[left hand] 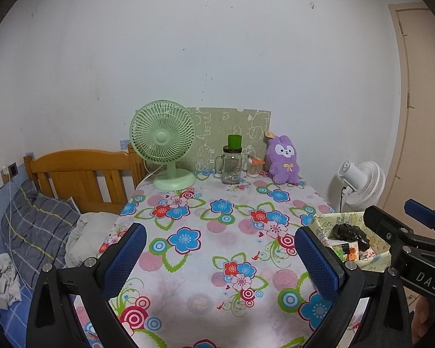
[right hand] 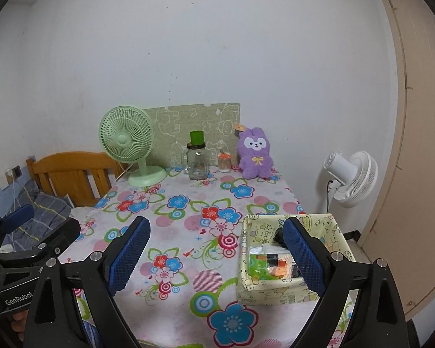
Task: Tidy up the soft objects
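A purple plush bunny (left hand: 283, 161) sits upright at the far edge of the floral table (left hand: 217, 226), against the wall; it also shows in the right wrist view (right hand: 255, 153). A yellow fabric basket (right hand: 293, 287) stands at the table's near right and holds a dark soft item (left hand: 349, 232) and small packets (right hand: 271, 264). My left gripper (left hand: 220, 258) is open and empty above the near table. My right gripper (right hand: 217, 256) is open and empty, its right finger (right hand: 301, 252) in front of the basket.
A green desk fan (left hand: 163, 145), a glass jar with a green cap (left hand: 232, 163) and a small cup (left hand: 253, 166) stand at the far edge by a patterned board. A white floor fan (right hand: 352, 174) stands right of the table. A bed with pillow (left hand: 34, 226) lies left.
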The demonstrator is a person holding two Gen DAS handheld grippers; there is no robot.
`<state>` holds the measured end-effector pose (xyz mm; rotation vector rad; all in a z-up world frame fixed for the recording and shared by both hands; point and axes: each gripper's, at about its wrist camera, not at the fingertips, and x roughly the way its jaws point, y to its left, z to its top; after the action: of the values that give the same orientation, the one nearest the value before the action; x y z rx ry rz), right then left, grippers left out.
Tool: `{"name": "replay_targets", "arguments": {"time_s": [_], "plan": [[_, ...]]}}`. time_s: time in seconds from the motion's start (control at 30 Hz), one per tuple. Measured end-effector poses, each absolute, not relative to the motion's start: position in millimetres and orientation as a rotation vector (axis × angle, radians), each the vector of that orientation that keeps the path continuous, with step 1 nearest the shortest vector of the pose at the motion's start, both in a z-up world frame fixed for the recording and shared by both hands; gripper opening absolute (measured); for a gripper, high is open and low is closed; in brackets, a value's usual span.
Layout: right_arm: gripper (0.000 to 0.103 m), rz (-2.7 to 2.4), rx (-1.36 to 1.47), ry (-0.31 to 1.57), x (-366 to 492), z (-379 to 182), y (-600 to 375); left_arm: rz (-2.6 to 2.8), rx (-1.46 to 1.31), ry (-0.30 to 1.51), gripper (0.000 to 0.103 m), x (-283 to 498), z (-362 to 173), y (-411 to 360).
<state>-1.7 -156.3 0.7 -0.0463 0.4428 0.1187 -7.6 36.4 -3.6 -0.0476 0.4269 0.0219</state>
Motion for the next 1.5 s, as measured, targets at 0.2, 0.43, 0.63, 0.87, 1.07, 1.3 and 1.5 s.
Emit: {"name": "replay_targets", "arguments": {"time_s": [0.2,0.43,0.63,0.87,1.07,1.3,1.5], "plan": [[0.095,0.119,-0.044,0.443,-2.5,1.4,-156.8,0.019,-0.043,0.426,0.103,-8.1,-1.5,34.6],[0.095,0.119,-0.035,0.442,-1.2,2.3,-159.1,0.017,-0.036,0.425,0.103,-7.1,2.4,31.6],[0.095,0.117,-0.032,0.442,-1.4,1.9,-159.3,0.016,-0.035,0.426,0.103,-7.2,2.4,32.1],[0.095,0.115,-0.025,0.442,-2.1,1.8,-160.3,0.017,-0.034,0.427,0.103,-7.1,2.9,31.1],[0.095,0.116,-0.025,0.443,-2.1,1.9,-160.4,0.017,-0.034,0.426,0.103,-7.1,3.5,30.9],[0.095,0.114,-0.025,0.441,-2.2,1.9,-160.7,0.017,-0.035,0.426,0.103,-7.1,2.8,30.8],[0.095,0.110,-0.022,0.442,-2.4,1.2,-160.2,0.016,-0.033,0.427,0.103,-6.6,2.7,30.1]]}}
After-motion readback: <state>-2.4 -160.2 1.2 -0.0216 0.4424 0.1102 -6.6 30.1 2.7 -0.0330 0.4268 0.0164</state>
